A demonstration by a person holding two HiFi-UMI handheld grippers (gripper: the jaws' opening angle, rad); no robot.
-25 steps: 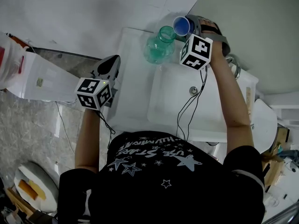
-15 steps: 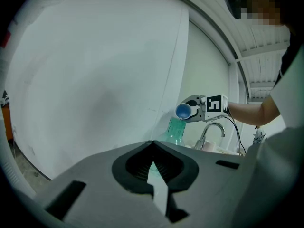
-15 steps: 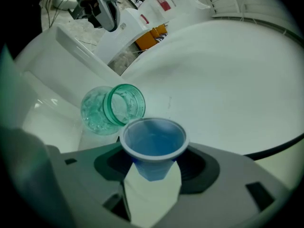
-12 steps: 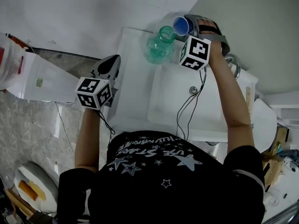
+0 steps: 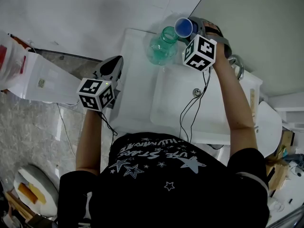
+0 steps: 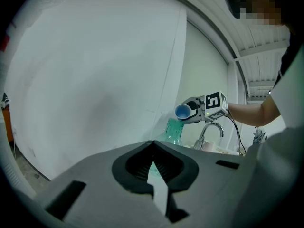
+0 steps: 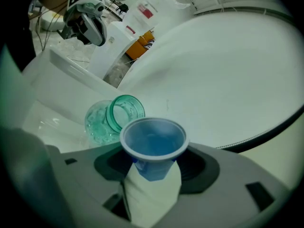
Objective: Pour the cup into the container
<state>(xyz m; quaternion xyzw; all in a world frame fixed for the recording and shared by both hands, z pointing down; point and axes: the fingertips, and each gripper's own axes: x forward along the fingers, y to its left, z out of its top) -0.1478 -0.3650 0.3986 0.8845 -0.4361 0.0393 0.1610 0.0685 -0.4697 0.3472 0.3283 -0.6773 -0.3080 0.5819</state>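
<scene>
The cup (image 7: 153, 146) is gripped low on its body by the right gripper (image 7: 152, 167), both jaws pressed against its sides. This leaves the rim free and pointing forward, away from the jaws. A low grip of this kind suits pouring, since nothing blocks the lip.

In the head view the cup is seen raised, just above and beside the open mouth of the green jar (image 5: 161, 46). It is tipped so that its rim leans toward that opening. No stream can be made out between cup and jar, and whether anything lies inside the cup cannot be told. The pour is judged to be at its start or just short of it.

The jar is stood on the rim of the sink (image 5: 137, 80), by the wall and next to the basin. A spill there would probably be caught by the basin or wiped from the rim. The tap (image 5: 237, 63) is seen beyond the right gripper and is not touched.

The left gripper (image 6: 153, 167) is held well apart from the jar, out past the sink's left edge. Its 2 jaws are closed together with nothing between them, and it is judged to be parked clear of the pour.
</scene>
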